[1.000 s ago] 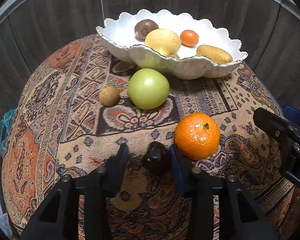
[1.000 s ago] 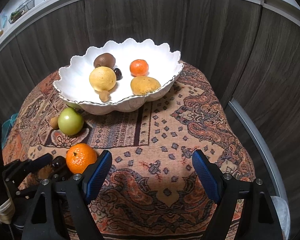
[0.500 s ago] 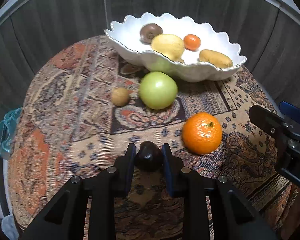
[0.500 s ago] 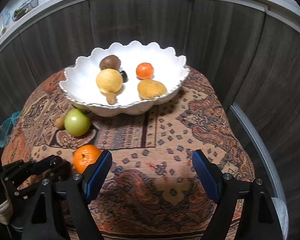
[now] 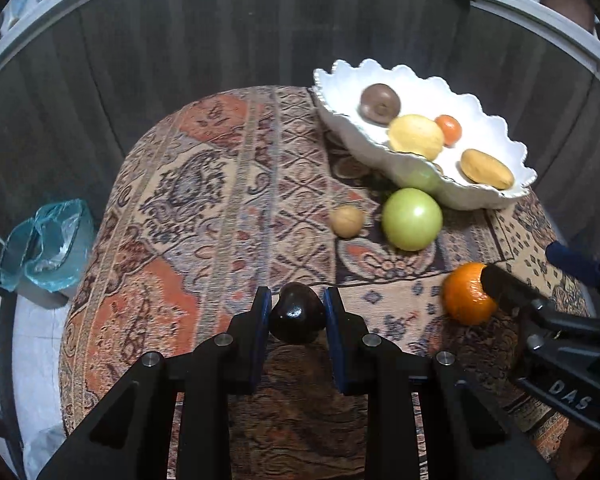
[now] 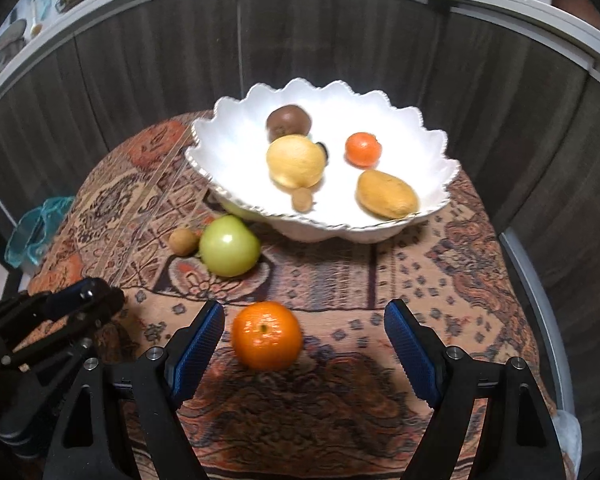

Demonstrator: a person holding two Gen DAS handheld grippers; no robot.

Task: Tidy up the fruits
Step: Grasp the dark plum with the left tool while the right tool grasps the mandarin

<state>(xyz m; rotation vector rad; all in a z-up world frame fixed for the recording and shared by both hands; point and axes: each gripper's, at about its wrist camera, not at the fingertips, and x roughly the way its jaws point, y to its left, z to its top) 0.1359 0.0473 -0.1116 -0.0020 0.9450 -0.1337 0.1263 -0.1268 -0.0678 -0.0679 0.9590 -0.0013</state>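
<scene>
My left gripper (image 5: pixel 296 314) is shut on a small dark plum-like fruit (image 5: pixel 297 319), held just above the patterned cloth. An orange (image 6: pixel 266 335) lies on the cloth between the wide-apart blue pads of my right gripper (image 6: pixel 304 336), nearer the left pad and untouched; that gripper is open. In the left wrist view the orange (image 5: pixel 466 299) sits at the right, partly behind the right gripper's finger. A green apple (image 5: pixel 412 219) and a small tan fruit (image 5: pixel 347 221) rest in front of the white scalloped bowl (image 6: pixel 432 208), which holds several fruits.
The table under the patterned cloth (image 5: pixel 204 184) is small and round, with dark wood panels close behind it. A teal plastic bag (image 5: pixel 46 242) hangs off the left side. My left gripper shows at the lower left of the right wrist view.
The left gripper closed on the dark fruit and lifted it slightly. Both grippers swung left; the orange now lies between the right gripper's pads instead of outside its left one.
</scene>
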